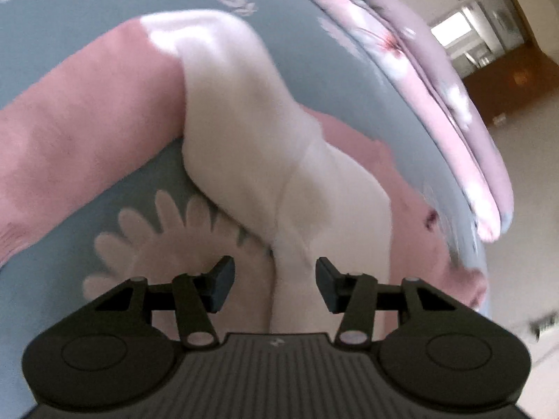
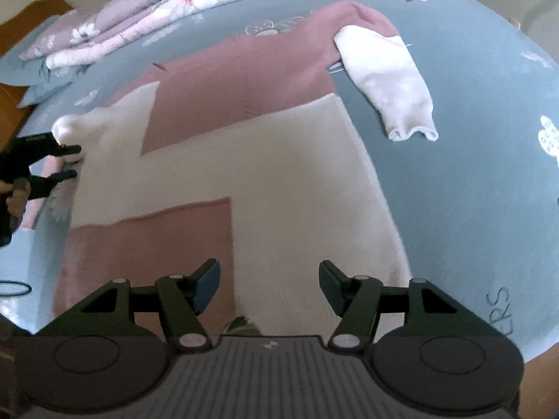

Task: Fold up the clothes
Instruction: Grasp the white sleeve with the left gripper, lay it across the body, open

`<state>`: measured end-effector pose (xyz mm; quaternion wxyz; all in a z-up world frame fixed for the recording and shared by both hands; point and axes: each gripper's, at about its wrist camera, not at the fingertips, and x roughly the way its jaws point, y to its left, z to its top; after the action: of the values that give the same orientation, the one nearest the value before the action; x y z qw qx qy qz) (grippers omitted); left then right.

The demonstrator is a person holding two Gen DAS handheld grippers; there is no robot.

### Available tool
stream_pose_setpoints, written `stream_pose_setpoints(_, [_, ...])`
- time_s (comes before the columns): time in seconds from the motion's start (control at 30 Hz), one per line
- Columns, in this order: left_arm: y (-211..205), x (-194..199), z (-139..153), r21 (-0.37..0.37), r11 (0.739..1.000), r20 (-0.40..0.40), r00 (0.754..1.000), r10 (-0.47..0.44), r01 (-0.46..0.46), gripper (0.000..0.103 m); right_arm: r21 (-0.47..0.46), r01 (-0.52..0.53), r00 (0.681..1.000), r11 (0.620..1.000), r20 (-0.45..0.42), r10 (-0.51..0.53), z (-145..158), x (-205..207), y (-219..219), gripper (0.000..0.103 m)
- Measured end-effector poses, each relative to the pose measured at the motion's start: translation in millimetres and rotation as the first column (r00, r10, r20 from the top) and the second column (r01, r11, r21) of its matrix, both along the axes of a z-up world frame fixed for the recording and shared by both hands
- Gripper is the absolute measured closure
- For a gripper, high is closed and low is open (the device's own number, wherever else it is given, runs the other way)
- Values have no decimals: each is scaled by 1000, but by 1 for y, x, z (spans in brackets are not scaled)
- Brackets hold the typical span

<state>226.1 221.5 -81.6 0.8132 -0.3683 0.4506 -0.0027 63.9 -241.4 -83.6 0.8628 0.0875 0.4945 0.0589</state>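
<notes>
Both claws are spread with nothing pinched: left claw (image 1: 275,284) hovers over the white sleeve (image 1: 251,132), right claw (image 2: 269,288) over the hem of the pink-and-white sweater (image 2: 244,160), which lies flat on the blue-grey bed (image 2: 489,174). Other sleeve (image 2: 384,80) flops at 1 o'clock. I'd pinch the cuff, then swing it across without dragging the body. Folded quilt (image 2: 209,3) sits at 11.

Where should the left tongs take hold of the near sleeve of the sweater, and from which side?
At the white cuff end of the sleeve, which is bunched and raised off the bed sheet. Come from outside the sweater, where the open left tongs already sit, fingers around the fold.
</notes>
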Motion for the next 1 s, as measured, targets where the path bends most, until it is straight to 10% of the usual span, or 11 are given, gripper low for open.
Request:
stream_pose_setpoints(0.13, [-8,12,1,129,992,64,998,-1,-7,90,-35,-8,1000,999,-28,7,-8,14,0,35])
stream_pose_setpoints(0.47, [-32,17,-6,417,906,40,994,-99,74,76,-41,-30,998,999,-59,28,-22,30,9,35])
stream_pose_setpoints(0.7, [-43,-36,23,388,908,23,983,-184,160,71,-43,-53,998,998,-21,52,-14,22,12,33])
stream_pose_setpoints(0.93, [-98,-72,18,266,868,99,884,-457,419,63,-12,-66,998,998,-5,66,-11,17,19,33])
stream_pose_setpoints(1.0, [-103,-70,5,283,860,58,887,-458,425,63,-12,-63,998,998,0,63,-9,13,18,33])
